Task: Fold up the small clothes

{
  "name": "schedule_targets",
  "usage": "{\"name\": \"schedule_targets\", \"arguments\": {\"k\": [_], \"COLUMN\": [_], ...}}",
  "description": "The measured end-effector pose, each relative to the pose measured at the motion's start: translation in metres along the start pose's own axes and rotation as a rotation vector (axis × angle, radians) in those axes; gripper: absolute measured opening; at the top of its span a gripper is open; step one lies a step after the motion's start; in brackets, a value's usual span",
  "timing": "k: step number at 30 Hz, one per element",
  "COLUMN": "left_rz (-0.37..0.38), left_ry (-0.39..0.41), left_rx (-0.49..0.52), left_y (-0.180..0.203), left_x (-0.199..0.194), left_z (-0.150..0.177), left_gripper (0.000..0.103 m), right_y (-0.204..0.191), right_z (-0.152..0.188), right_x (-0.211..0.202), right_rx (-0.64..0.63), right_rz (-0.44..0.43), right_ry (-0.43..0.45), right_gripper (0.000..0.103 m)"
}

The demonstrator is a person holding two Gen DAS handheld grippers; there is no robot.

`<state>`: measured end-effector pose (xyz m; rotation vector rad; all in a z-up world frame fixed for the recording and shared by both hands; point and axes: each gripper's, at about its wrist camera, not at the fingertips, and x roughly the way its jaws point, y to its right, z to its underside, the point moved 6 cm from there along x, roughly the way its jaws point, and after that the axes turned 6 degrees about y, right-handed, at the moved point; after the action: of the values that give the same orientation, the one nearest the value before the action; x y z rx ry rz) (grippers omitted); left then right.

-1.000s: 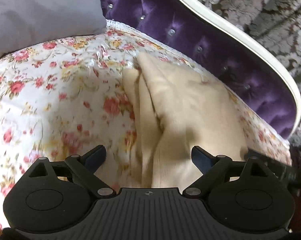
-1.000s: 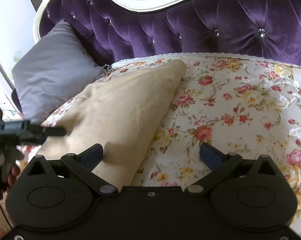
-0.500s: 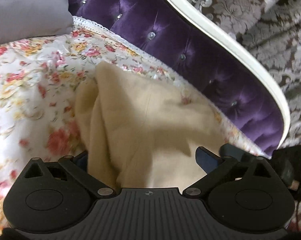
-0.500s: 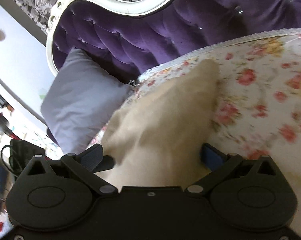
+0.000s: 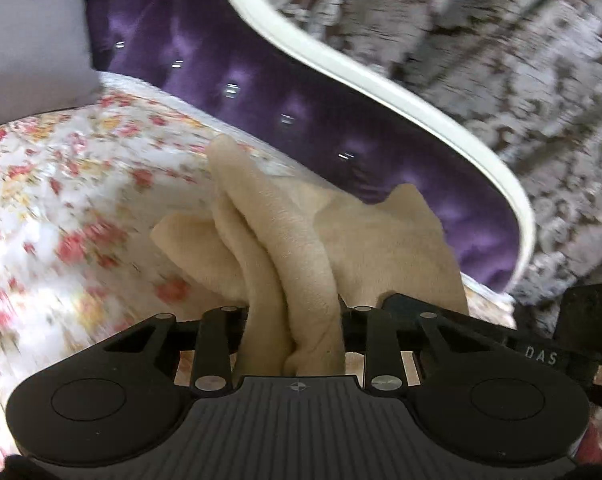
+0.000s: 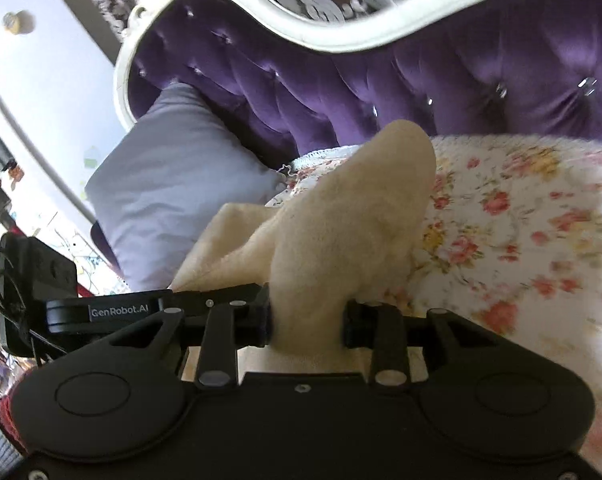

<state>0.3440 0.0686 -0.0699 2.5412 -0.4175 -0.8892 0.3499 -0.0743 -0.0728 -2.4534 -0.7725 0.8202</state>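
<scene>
Cream garment [image 5: 385, 240] bunched and lifted off the floral bedspread [image 5: 73, 184], near the purple tufted headboard [image 5: 237, 68]. Left gripper [image 5: 293, 320] clamped narrow on a thick fold of it; the fold runs up from between the jaws and away toward the headboard, with loose layers hanging off its left side. More of the cloth spreads to the right of that grip, its far corner raised in front of the headboard padding. The other tool's black body sits just past the left gripper's right finger, close to the same cloth.

Right wrist view: right gripper [image 6: 307, 322] also pinched narrow on the cream garment [image 6: 353, 216], cloth filling the gap between the jaws and rising in a rounded peak toward the headboard [image 6: 381, 76]. A second flat layer drops off to the left of the peak. The left tool's arm lies just beside the right gripper's left finger, touching or nearly touching the fabric; cannot tell which.

Grey pillow [image 6: 181, 168] leans against the headboard, left of the garment, apart from it. Bedspread [image 6: 533, 232] open to the garment's right. Both views motion-blurred.
</scene>
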Motion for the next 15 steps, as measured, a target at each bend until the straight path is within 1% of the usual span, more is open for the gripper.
{"name": "schedule_targets", "arguments": {"k": [3,5,6,7,8,9,10,11,12,14,15], "left_rz": [0.035,0.038,0.023,0.004,-0.023,-0.065,-0.12,-0.116,-0.121,-0.146,-0.162], "left_ry": [-0.01,-0.024,-0.038,-0.057,-0.086,-0.123,-0.152,-0.116,-0.096,-0.081,-0.062], "left_rx": [0.01,0.027,0.033,0.034,0.042,0.062,0.09,0.1,0.098,0.086,0.086], "left_y": [0.023,0.033,0.034,0.032,0.029,0.025,0.019,0.016,0.013,0.011,0.013], "left_x": [-0.013,-0.016,-0.015,-0.011,-0.005,0.003,0.009,0.006,0.001,-0.011,-0.017], "left_z": [0.02,0.035,0.044,0.053,0.062,0.073,0.083,0.088,0.089,0.087,0.084], "left_gripper": [0.029,0.03,0.031,0.035,0.038,0.039,0.051,0.053,0.054,0.055,0.055], "right_y": [0.0,0.002,0.005,0.009,0.015,0.025,0.037,0.051,0.06,0.068,0.067], "right_z": [0.008,0.014,0.02,0.024,0.03,0.038,0.046,0.056,0.063,0.069,0.07], "right_x": [-0.036,-0.057,-0.067,-0.07,-0.071,-0.072,-0.071,-0.071,-0.072,-0.084,-0.089], "right_rx": [0.019,0.033,0.033,0.03,0.025,0.019,0.016,0.017,0.021,0.07,0.077], "right_rz": [0.012,0.013,0.026,0.055,0.097,0.151,0.218,0.296,0.343,0.346,0.346], "right_ry": [0.008,0.013,0.015,0.013,0.004,-0.013,-0.029,-0.045,-0.052,-0.005,0.01], "right_gripper": [0.043,0.043,0.043,0.043,0.046,0.052,0.053,0.054,0.061,0.074,0.074]}}
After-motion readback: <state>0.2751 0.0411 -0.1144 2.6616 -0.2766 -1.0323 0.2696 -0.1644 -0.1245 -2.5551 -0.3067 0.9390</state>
